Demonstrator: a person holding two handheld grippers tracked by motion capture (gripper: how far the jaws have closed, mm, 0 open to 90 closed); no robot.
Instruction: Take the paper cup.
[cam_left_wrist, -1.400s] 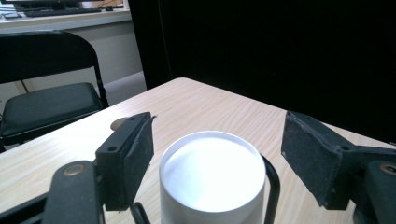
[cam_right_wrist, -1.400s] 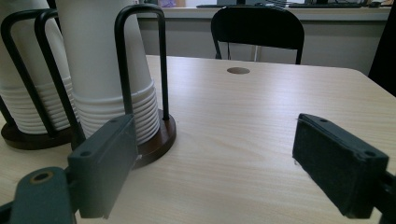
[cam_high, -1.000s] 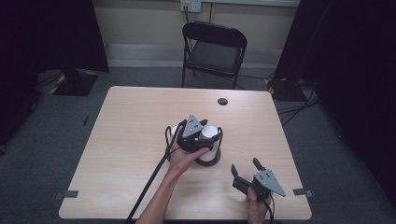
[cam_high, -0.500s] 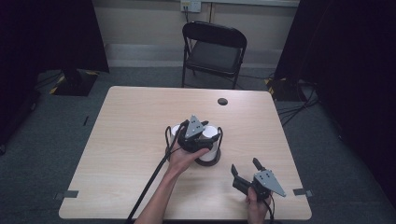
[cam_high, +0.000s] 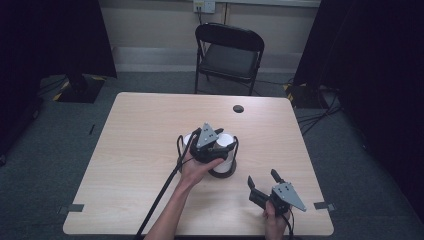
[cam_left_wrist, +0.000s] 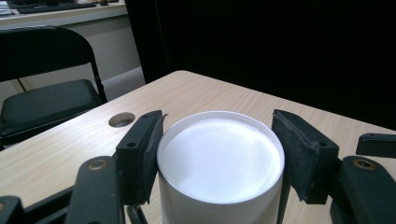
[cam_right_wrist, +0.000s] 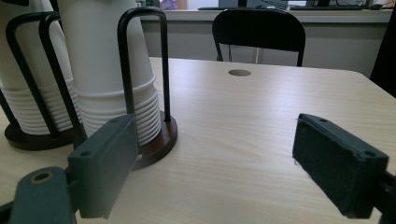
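Two stacks of upside-down white paper cups stand in dark wire holders at mid table. The nearer stack (cam_high: 227, 141) (cam_right_wrist: 107, 70) sits on a round brown base (cam_right_wrist: 159, 140), and the second stack (cam_high: 187, 140) (cam_right_wrist: 28, 93) is beside it. My left gripper (cam_high: 222, 141) (cam_left_wrist: 219, 149) is open, its jaws straddling the top cup (cam_left_wrist: 219, 163). One pad (cam_left_wrist: 152, 149) lies close against the cup wall and the other pad (cam_left_wrist: 299, 158) stands a little off it. My right gripper (cam_high: 262, 176) (cam_right_wrist: 215, 154) is open over bare table near the front right, with nothing between its jaws.
A black folding chair (cam_high: 229, 52) stands behind the table. A round cable hole (cam_high: 238, 108) (cam_right_wrist: 239, 73) lies near the far edge. The left gripper's cable (cam_high: 160, 197) trails to the front edge. Bare tabletop (cam_high: 135, 145) spreads left of the holders.
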